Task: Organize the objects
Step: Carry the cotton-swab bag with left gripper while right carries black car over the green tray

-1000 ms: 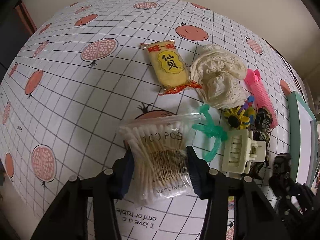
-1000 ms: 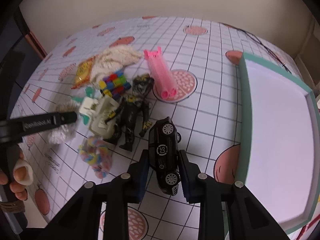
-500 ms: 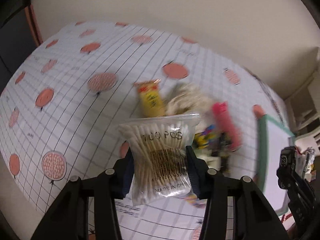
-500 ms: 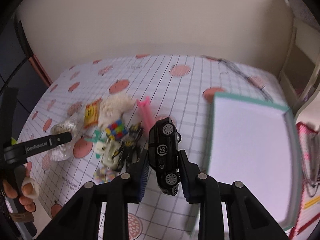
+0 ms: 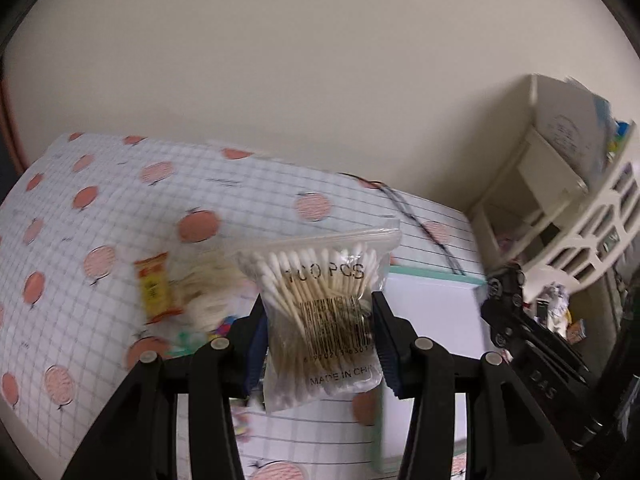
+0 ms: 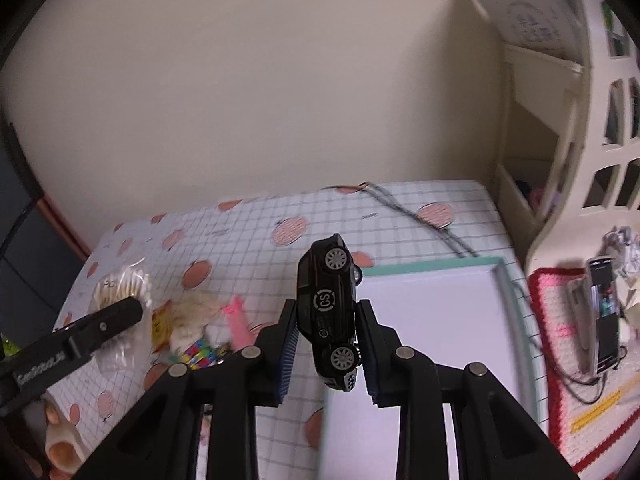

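Note:
My left gripper [image 5: 318,346] is shut on a clear bag of cotton swabs [image 5: 324,308] and holds it high above the table. My right gripper [image 6: 326,350] is shut on a black toy car [image 6: 328,304], also lifted off the table. The white tray with a teal rim [image 6: 504,280] lies at the right, under and beyond the car. In the left wrist view the tray [image 5: 432,280] shows behind the bag. The left gripper with its bag [image 6: 120,288] appears at the left of the right wrist view.
A pile stays on the patterned tablecloth [image 6: 240,240]: a yellow snack pack [image 5: 154,288], a cream lace cloth [image 5: 208,292], a pink roller [image 6: 238,318], a coloured cube [image 6: 198,352]. A cream shelf unit [image 6: 532,160] and lattice basket [image 5: 592,220] stand at the right. A phone [image 6: 604,312] lies on a crocheted mat.
Both grippers rose off the table with the swab bag and the car still gripped. The views tilted up and swung right, so the pile shrank and the wall, tray and shelf came into view.

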`<state>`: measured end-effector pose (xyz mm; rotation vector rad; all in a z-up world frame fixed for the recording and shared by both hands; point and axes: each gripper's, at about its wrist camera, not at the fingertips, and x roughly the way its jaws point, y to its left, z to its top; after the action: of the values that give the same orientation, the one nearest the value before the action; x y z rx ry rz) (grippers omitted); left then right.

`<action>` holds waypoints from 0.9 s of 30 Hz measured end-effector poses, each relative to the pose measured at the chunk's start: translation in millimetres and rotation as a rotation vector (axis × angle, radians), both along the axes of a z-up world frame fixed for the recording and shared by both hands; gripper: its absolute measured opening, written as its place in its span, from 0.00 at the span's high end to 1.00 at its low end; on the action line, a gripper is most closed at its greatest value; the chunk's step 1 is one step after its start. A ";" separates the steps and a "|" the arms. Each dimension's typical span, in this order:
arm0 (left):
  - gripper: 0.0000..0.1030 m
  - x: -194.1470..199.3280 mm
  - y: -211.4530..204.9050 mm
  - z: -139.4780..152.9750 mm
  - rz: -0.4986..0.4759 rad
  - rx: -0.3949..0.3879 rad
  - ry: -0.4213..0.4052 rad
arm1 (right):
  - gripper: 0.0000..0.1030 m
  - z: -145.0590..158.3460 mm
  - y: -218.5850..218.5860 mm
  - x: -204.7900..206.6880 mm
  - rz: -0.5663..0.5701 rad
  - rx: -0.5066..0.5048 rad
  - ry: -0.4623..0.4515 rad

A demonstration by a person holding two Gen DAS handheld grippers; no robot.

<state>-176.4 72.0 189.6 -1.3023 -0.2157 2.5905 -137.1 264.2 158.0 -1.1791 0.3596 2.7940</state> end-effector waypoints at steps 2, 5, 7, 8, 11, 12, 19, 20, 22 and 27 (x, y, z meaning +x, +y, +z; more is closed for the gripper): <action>0.52 -2.4 18.3 -0.4 -0.028 -0.002 0.008 | 0.71 1.4 15.0 -1.8 -0.022 0.022 0.007; 0.52 -9.4 42.9 -4.8 -0.066 0.011 0.009 | 0.70 -1.5 40.9 -5.1 -0.057 0.008 0.005; 0.52 -16.0 60.5 -11.0 -0.090 0.011 0.000 | 0.70 -4.6 51.7 -8.1 -0.073 0.012 -0.002; 0.52 -18.6 69.0 -14.0 -0.102 0.014 0.000 | 0.70 -7.9 60.0 -10.7 -0.085 0.019 -0.006; 0.52 -24.4 93.0 -22.7 -0.135 0.015 0.003 | 0.70 -20.3 79.5 -15.0 -0.106 0.009 -0.022; 0.52 -27.4 101.3 -26.7 -0.143 0.009 0.003 | 0.70 -26.2 85.2 -14.6 -0.115 0.007 -0.028; 0.52 -45.7 143.9 -62.6 -0.205 -0.021 -0.019 | 0.70 -66.1 119.2 -30.2 -0.138 -0.003 -0.085; 0.52 -47.7 148.0 -68.8 -0.211 -0.029 -0.026 | 0.70 -72.5 121.9 -32.5 -0.141 0.000 -0.096; 0.52 -51.3 152.0 -82.3 -0.214 -0.027 -0.042 | 0.70 -79.6 123.8 -35.5 -0.144 0.010 -0.111; 0.52 -59.1 155.9 -108.3 -0.215 -0.038 -0.072 | 0.70 -103.1 130.0 -43.4 -0.148 0.006 -0.148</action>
<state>-235.5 227.9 81.2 -1.3530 -0.0367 2.3815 -180.4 394.2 54.9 -1.2916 0.4070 2.5635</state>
